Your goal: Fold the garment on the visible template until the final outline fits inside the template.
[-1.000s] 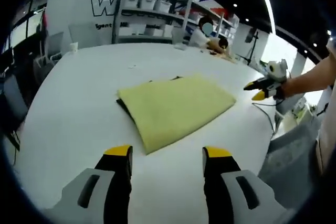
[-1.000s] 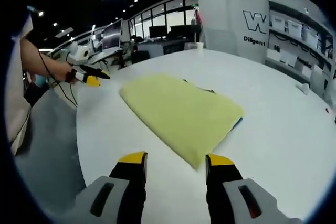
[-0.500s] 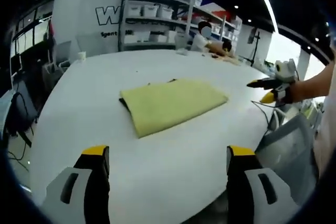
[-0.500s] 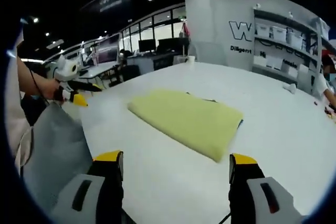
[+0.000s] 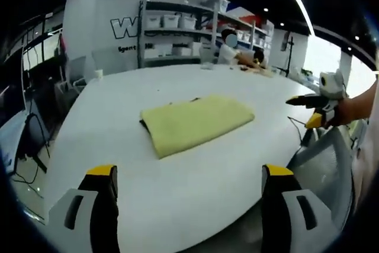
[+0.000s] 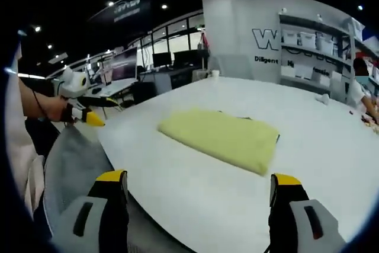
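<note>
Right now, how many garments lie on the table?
1: a folded yellow garment near the middle of the white table, a dark edge showing beneath it. Both grippers are away from it. Others may be hidden out of frame.

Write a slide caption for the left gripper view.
Folded yellow garment lies on the white table, both tools open and clear of it.

I find the folded yellow cloth garment [image 5: 195, 122] lying flat on the broad white round table [image 5: 177, 194], near its middle. My left gripper [image 5: 188, 177] and right gripper [image 6: 199, 182] sit off the table's near edge, well apart from the garment. Metal storage shelves with white bins [image 5: 172, 37] stand behind the table.
</note>
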Available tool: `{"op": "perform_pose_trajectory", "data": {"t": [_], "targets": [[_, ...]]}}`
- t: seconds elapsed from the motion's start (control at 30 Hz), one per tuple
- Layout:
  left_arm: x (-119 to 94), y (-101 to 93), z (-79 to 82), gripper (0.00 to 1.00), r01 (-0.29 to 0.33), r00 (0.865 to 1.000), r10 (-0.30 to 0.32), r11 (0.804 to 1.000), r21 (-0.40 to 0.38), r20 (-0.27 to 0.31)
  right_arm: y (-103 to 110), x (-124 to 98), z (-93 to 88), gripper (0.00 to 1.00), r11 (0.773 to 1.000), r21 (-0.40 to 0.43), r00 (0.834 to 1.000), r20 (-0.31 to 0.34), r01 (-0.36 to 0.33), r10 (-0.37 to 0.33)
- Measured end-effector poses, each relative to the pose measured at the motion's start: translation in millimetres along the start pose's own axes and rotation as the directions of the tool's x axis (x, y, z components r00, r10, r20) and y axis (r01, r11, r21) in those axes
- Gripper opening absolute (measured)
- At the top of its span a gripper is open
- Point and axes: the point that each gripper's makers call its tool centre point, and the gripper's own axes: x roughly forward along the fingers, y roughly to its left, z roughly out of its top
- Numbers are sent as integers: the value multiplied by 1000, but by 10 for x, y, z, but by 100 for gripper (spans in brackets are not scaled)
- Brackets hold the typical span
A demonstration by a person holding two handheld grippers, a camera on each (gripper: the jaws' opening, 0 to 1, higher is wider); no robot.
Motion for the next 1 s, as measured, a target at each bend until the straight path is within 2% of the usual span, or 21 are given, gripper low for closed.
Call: {"op": "perform_pose_trajectory", "data": {"t": [0.43,1.0], "targets": [[-17,6,-7,99,-11,1000,11,1000,-21,23,-12,-70,40,99,999,-6,999,12,39,-39],[-53,-40,23,99,-2,998,4,1000,-23,63,8,-54,24,99,999,-8,999,4,36,-36]]}}
